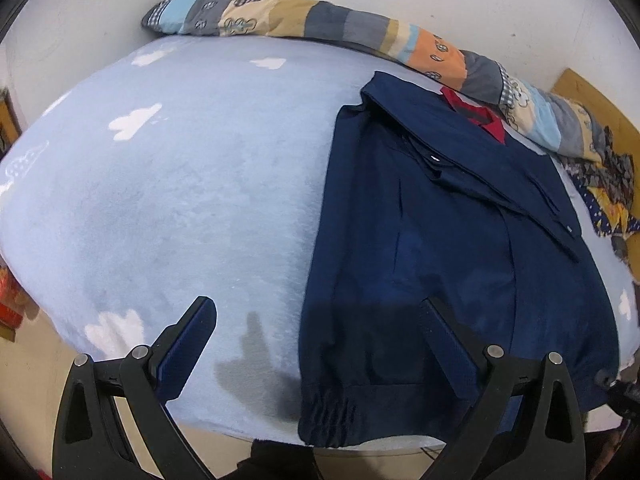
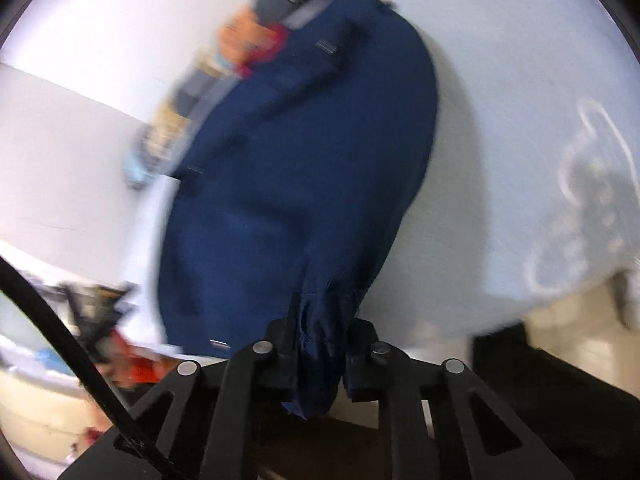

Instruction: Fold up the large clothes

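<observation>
Pale blue fleece blanket [image 1: 180, 200] with white cloud prints covers the bed and fills most of the left wrist view; same blanket [image 2: 500, 120] shows blurred in the right wrist view. White wall [image 1: 400, 0] behind it. Navy jacket [image 1: 440, 260] lies flat on the right half of the blanket, already folded lengthwise, collar end far, elastic hem at the near bed edge. Red lining [image 1: 486, 114] shows at the collar. In the right wrist view the jacket [image 2: 300, 160] runs away from the camera, motion-blurred. Patchwork quilt [image 1: 320, 24], rolled long, lies along the wall at the far edge of the blanket, touching the jacket's collar end. Wooden panel [image 1: 592, 100] at far right past the quilt.

Left gripper [image 1: 320, 312] hovers over the near bed edge, jaws spread wide, nothing between them; left finger over bare blanket, right finger over the jacket's lower part. Its shadow falls on the blanket just left of the hem. Right gripper [image 2: 320, 340] jaws narrow, clamped on a bunched bit of the jacket's gathered elastic hem, fabric hanging down between the fingers. Black cable [image 2: 60, 320] crosses the lower left of the right wrist view. Red clutter at lower left there too blurred to name.
</observation>
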Motion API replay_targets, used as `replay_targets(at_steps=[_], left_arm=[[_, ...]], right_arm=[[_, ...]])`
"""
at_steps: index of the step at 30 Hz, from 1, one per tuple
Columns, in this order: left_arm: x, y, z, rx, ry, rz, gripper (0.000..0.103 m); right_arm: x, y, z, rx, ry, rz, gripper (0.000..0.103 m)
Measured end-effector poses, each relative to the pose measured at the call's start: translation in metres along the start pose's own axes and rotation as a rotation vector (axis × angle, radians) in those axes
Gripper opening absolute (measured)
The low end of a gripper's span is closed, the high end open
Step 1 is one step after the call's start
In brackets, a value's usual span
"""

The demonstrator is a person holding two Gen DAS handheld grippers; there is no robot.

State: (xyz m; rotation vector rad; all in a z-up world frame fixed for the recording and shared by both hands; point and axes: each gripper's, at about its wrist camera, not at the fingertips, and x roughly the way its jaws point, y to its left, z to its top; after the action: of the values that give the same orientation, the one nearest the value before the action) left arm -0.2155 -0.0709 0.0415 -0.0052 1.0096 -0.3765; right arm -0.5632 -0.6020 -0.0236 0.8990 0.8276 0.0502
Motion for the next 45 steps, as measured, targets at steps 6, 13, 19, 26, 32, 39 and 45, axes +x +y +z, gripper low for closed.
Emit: replay_targets(at_steps=[6,13,19,26,32,39,45], left_arm=[[0.012,0.014,-0.003,-0.031,0.112,-0.106,0.101],[0.025,0.021,-0.007,-0.095,0.178,-0.16,0.101],[0.025,0.017,-0.008,-0.107,0.199,-0.264,0.061],[0.023,0.026,-0.008,-0.211,0.233,-0.395,0.081],[0.029,0.027,-0.024,-0.329,0.288,-0.56,0.084],[0.033,0.002,-0.061,-0.385,0.289,-0.623,0.084],[0.051,-0.01,-0.072,-0.452,0.282,-0.636,0.084]], right_arm=[[-0.036,0.045,0.035,-0.08,-0.174,0.243,0.015],[-0.048,0.068,0.098,-0.124,-0.269,0.227,0.015],[-0.048,0.058,0.139,-0.09,-0.322,0.208,0.015],[-0.045,0.053,0.169,-0.079,-0.353,0.192,0.015],[-0.05,0.051,0.181,-0.071,-0.373,0.191,0.015],[-0.05,0.053,0.182,-0.073,-0.37,0.203,0.015],[-0.052,0.05,0.182,-0.064,-0.376,0.215,0.015]])
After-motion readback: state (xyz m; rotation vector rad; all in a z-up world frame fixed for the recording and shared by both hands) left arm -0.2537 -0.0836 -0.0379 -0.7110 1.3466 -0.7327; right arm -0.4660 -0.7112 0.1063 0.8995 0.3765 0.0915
